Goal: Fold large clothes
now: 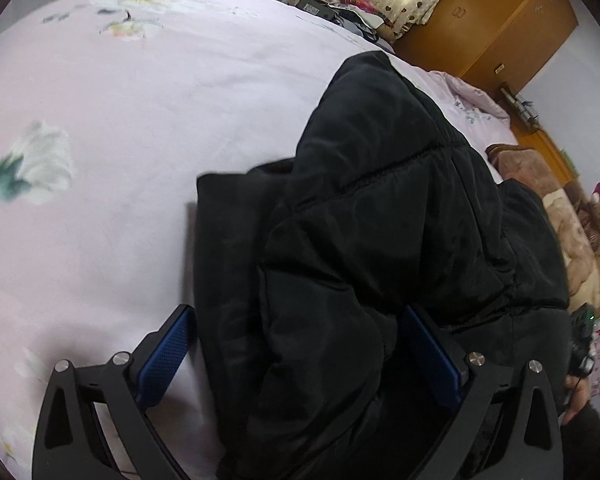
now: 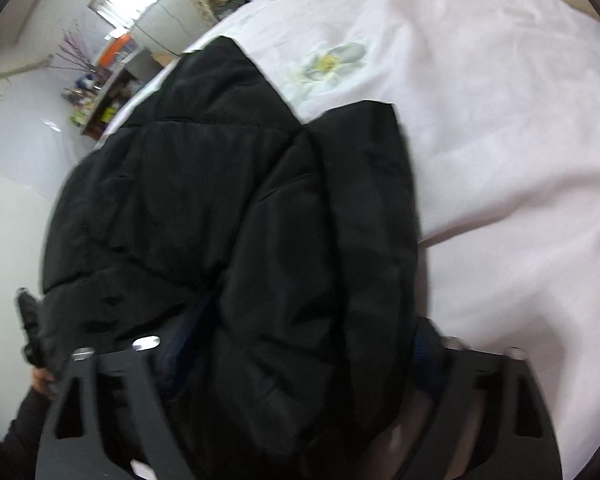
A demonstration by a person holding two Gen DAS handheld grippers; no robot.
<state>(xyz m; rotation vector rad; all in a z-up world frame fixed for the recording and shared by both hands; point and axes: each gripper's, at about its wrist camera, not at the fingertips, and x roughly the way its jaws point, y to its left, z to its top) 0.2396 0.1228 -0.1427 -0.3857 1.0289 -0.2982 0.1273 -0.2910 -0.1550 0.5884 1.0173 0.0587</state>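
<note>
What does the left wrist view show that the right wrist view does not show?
Only the left wrist view shows the wooden wardrobe and a brown blanket. Only the right wrist view shows a cluttered shelf by the white wall. Both show the black padded jacket lying on the pink floral bedsheet, with bulky jacket fabric between the wide-apart fingers of the left tool and the right tool.

A black padded jacket (image 1: 380,220) lies bunched along one edge of the bed (image 1: 120,120), blocking that side. Beyond it, the pale floral sheet (image 2: 500,140) stretches bare and open. A wooden wardrobe (image 1: 488,28) and a brown blanket (image 1: 540,176) crowd the far corner.
</note>
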